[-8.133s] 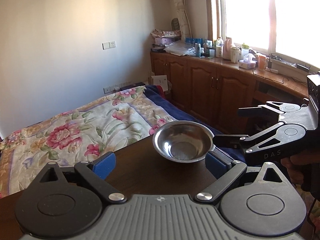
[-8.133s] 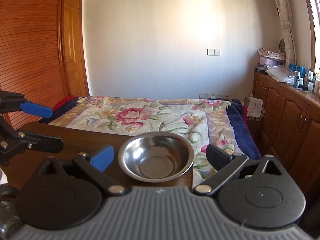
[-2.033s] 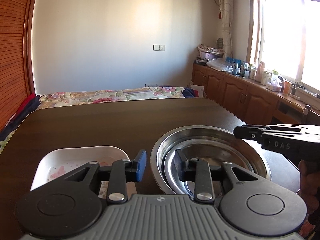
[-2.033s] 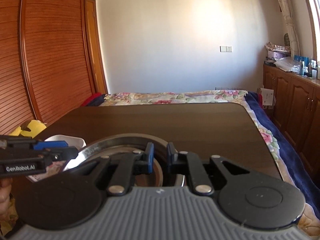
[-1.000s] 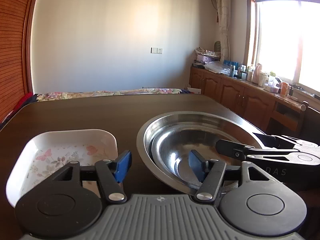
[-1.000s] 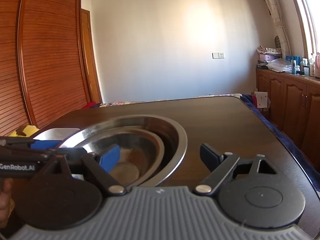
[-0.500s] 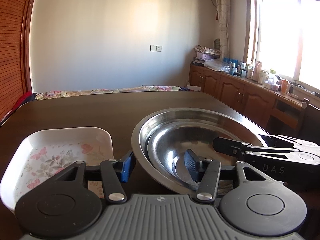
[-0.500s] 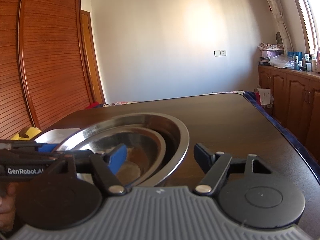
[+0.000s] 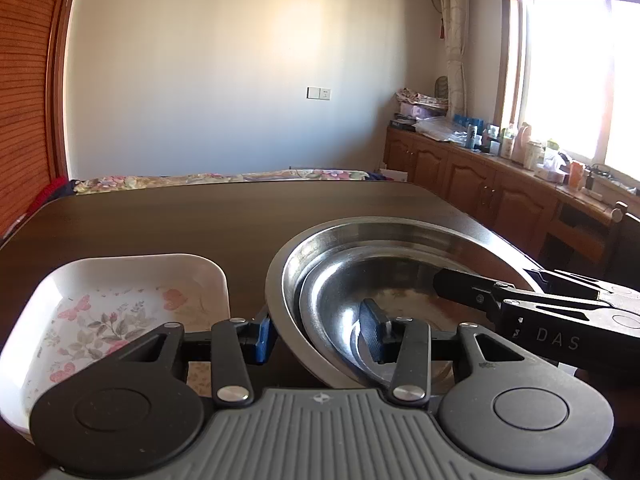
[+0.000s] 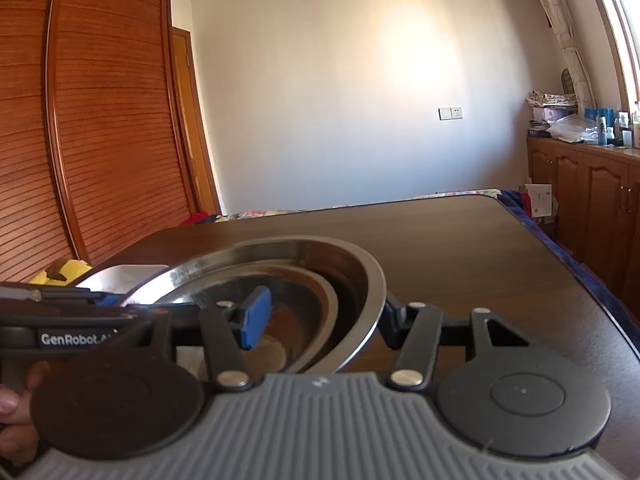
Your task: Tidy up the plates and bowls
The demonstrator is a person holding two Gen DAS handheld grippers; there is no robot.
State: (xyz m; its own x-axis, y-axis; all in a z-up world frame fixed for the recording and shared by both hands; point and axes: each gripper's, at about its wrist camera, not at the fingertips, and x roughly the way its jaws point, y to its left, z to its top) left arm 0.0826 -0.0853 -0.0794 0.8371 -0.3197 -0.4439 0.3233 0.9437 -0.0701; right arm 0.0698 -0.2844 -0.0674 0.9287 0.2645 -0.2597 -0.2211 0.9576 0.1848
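Left gripper [image 9: 316,330] fingers straddle the near rim of the large steel bowl [image 9: 304,256], lower centre; right gripper [image 10: 324,320], marked "DAS", does likewise. Small bowl [image 9: 340,292] nests inside. "GenRobot" reads lower left.

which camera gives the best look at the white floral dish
The left wrist view: the white floral dish shows its printed inside beside the steel bowls. The right wrist view catches only a white sliver behind the bowl rim.
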